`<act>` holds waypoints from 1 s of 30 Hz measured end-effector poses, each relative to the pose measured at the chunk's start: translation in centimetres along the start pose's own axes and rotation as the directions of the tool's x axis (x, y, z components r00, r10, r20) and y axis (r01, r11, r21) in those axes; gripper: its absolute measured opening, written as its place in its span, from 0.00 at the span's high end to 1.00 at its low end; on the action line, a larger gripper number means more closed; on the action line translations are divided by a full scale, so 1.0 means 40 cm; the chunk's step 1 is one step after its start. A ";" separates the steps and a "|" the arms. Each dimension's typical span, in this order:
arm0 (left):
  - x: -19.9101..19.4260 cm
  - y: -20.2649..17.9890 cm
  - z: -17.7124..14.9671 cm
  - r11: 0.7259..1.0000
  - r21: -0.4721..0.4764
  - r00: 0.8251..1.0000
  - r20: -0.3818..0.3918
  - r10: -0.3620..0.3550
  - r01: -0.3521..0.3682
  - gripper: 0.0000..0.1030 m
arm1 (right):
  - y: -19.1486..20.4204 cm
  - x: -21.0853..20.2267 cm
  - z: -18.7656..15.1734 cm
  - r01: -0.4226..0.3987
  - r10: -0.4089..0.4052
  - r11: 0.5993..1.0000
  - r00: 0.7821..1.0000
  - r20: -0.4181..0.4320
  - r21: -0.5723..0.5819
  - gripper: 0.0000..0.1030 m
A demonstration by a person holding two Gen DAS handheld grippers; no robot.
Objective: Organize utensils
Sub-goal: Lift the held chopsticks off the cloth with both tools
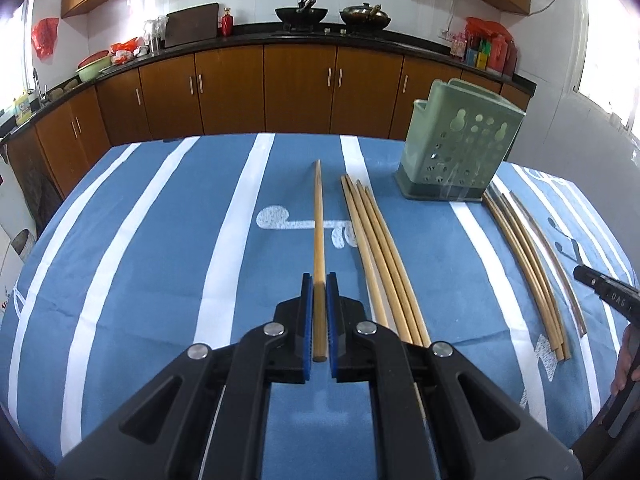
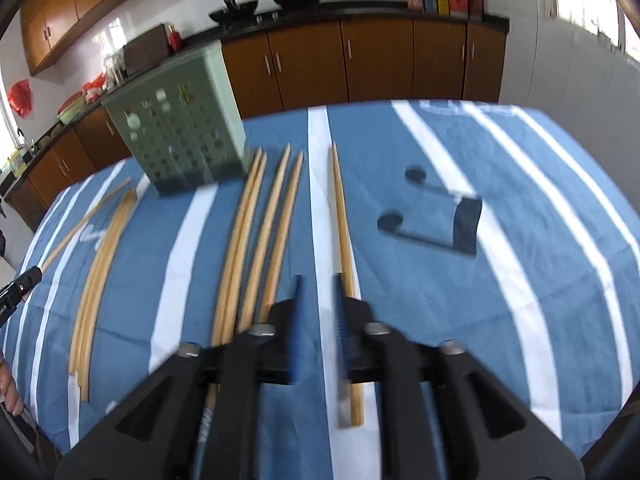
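Observation:
My left gripper (image 1: 319, 278) is shut on a single wooden chopstick (image 1: 318, 216) that points away over the blue striped tablecloth (image 1: 160, 240). Several loose chopsticks (image 1: 378, 256) lie just to its right, and another bundle (image 1: 532, 264) lies further right. The green perforated utensil holder (image 1: 460, 148) stands upright at the back right. In the blurred right wrist view my right gripper (image 2: 318, 280) is open and empty above the cloth, with a pair of chopsticks (image 2: 342, 224) along its right finger and several chopsticks (image 2: 260, 232) to its left. The holder (image 2: 180, 128) stands at the far left.
Wooden kitchen cabinets (image 1: 280, 88) and a dark counter with woks (image 1: 302, 14) run behind the table. The right gripper's tip (image 1: 604, 288) shows at the right edge of the left wrist view. The left gripper's tip (image 2: 16, 288) shows at the left edge of the right wrist view.

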State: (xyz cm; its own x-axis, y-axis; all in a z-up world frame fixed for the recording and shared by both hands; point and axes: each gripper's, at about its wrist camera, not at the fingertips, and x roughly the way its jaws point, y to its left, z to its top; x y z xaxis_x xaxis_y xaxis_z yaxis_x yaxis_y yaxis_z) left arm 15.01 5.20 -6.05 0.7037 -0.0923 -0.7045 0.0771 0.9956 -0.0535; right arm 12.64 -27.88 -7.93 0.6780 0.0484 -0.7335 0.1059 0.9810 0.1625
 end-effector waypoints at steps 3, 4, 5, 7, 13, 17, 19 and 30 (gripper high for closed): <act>0.008 0.001 -0.011 1.000 -0.002 1.000 -0.015 0.000 0.000 0.93 | 0.002 0.010 -0.020 0.031 -0.032 0.999 0.999 -0.015 -0.024 0.64; 0.010 0.000 -0.013 1.000 -0.003 1.000 -0.019 0.000 0.000 0.93 | 0.002 0.017 -0.026 0.041 -0.042 0.999 0.999 -0.027 -0.031 0.65; 0.012 0.000 -0.015 1.000 -0.003 1.000 -0.021 0.000 0.000 0.93 | -0.001 0.020 -0.030 0.044 -0.045 0.999 0.998 -0.034 -0.031 0.71; 0.013 -0.001 -0.016 1.000 -0.002 1.000 -0.023 -0.002 0.002 0.93 | -0.008 0.027 -0.039 0.047 -0.048 0.999 0.997 -0.053 -0.023 0.77; 0.016 0.000 -0.019 1.000 -0.002 1.000 -0.026 -0.001 0.001 0.93 | 0.005 0.021 -0.056 0.047 -0.049 0.997 0.998 -0.041 -0.057 0.92; 0.023 0.004 -0.022 1.000 -0.010 0.999 -0.033 -0.001 0.001 0.93 | 0.032 0.035 -0.047 0.026 -0.029 0.997 0.999 -0.031 -0.078 0.92; 0.023 0.006 -0.025 1.000 -0.013 0.999 -0.035 -0.003 0.002 0.93 | 0.035 0.037 -0.044 0.019 -0.021 0.997 0.999 -0.034 -0.075 0.92; 0.029 0.004 -0.029 1.000 -0.017 0.999 -0.040 -0.006 0.005 0.93 | 0.031 0.021 -0.060 -0.016 0.012 0.998 0.999 -0.050 -0.068 0.92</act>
State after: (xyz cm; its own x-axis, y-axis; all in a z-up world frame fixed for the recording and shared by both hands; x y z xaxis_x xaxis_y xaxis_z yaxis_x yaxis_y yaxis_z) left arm 15.01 5.27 -7.71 0.6745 -0.0971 -0.7318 0.0686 0.9953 -0.0688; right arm 11.57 -26.16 -9.93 0.6421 0.0697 -0.7634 0.0455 0.9906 0.1287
